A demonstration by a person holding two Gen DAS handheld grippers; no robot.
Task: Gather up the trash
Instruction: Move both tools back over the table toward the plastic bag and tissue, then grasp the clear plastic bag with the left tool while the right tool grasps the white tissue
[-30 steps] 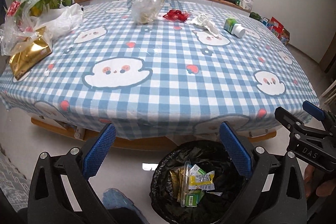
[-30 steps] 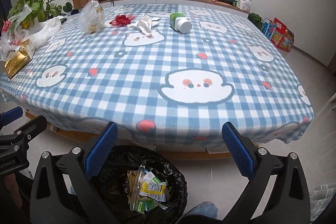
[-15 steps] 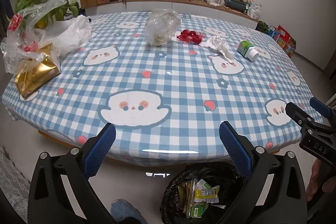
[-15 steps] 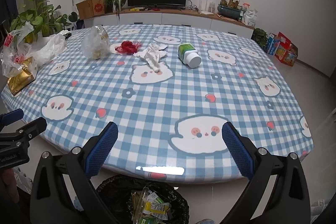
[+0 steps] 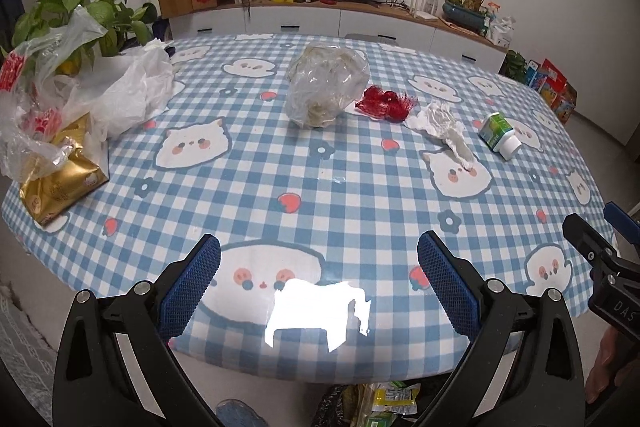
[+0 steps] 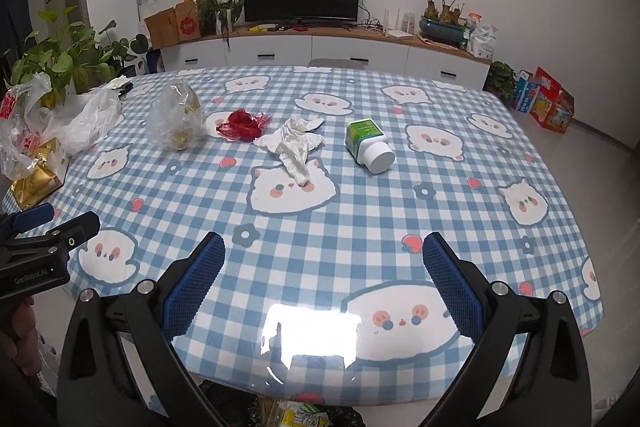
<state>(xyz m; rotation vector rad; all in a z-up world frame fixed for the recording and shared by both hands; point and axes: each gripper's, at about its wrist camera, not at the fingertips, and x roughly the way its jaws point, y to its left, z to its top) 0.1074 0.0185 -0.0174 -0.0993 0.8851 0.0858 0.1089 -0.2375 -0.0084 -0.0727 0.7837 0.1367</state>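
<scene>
On the blue checked table [image 5: 340, 179] [image 6: 360, 203] lie a clear plastic bag [image 5: 326, 89] [image 6: 176, 123], a red net scrap [image 5: 386, 103] [image 6: 242, 125], a crumpled white tissue [image 5: 446, 127] [image 6: 294, 143] and a green bottle with a white cap [image 5: 500, 137] [image 6: 368, 143]. My left gripper [image 5: 318, 287] is open over the table's near edge, empty. My right gripper [image 6: 324, 283] is open too, empty, also at the near edge. A black trash bin with wrappers [image 5: 384, 407] [image 6: 296, 413] peeks out under the table edge.
At the table's left sit a gold tissue pack [image 5: 60, 179] [image 6: 34, 183], white and clear plastic bags [image 5: 116, 95] [image 6: 80, 119] and a leafy plant [image 5: 84, 11]. A TV cabinet [image 6: 320, 47] lines the back wall. Boxes [image 6: 544, 103] stand on the floor at right.
Both grippers have risen from down by the trash bin to above the table's near edge; the bin has slid almost out of view. Both stay open.
</scene>
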